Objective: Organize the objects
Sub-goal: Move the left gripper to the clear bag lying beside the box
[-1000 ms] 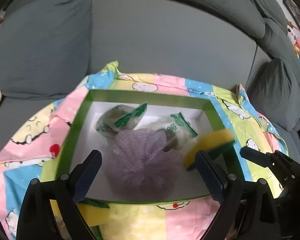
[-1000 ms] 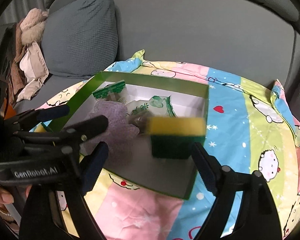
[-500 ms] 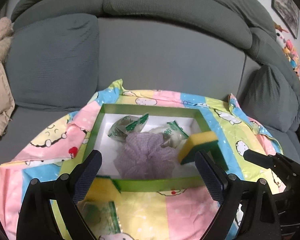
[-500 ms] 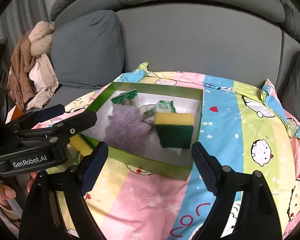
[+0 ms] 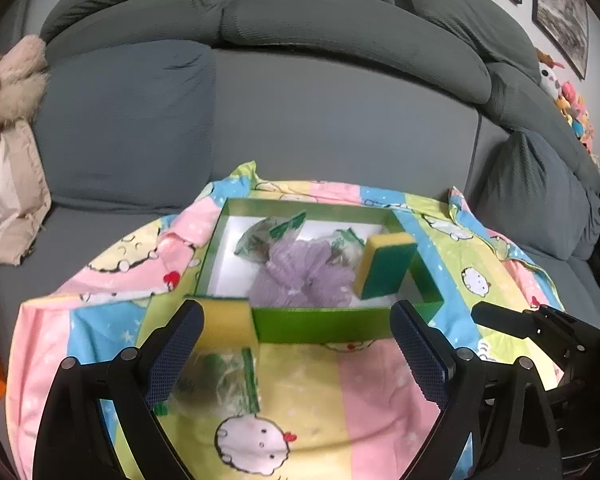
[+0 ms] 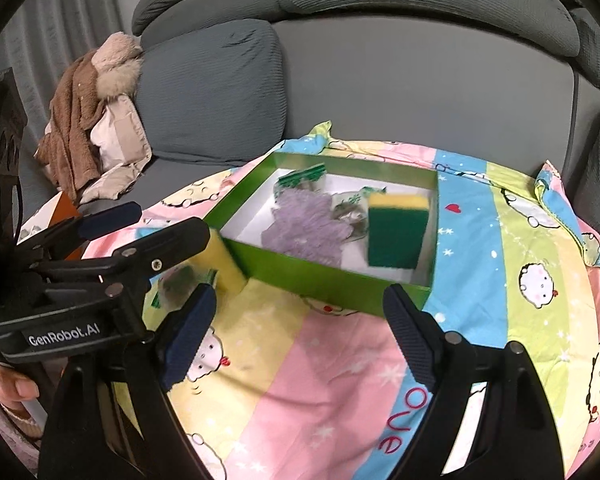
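Observation:
A green box (image 5: pixel 320 328) (image 6: pixel 324 276) sits on a patterned cloth. It holds a purple bath pouf (image 5: pixel 300 276) (image 6: pixel 304 224), clear packets (image 5: pixel 260 240) and a yellow-green sponge (image 5: pixel 386 266) (image 6: pixel 396 232) leaning on its right wall. Outside the box, at its front left corner, lie a second yellow sponge (image 5: pixel 226 322) (image 6: pixel 224 260) and a packet (image 5: pixel 220 380) (image 6: pixel 180 280). My left gripper (image 5: pixel 296 352) is open and empty, in front of the box. My right gripper (image 6: pixel 300 332) is open and empty, also in front of the box.
The cloth (image 5: pixel 380 400) (image 6: pixel 500 280) covers a round surface in front of a grey sofa (image 5: pixel 320 120). A brown coat (image 6: pixel 92 112) lies on the sofa's left. The left gripper's body (image 6: pixel 92 280) shows in the right wrist view.
Both grippers have drawn back and up from the box. The yellow-green sponge was let go by the right gripper and now rests in the box.

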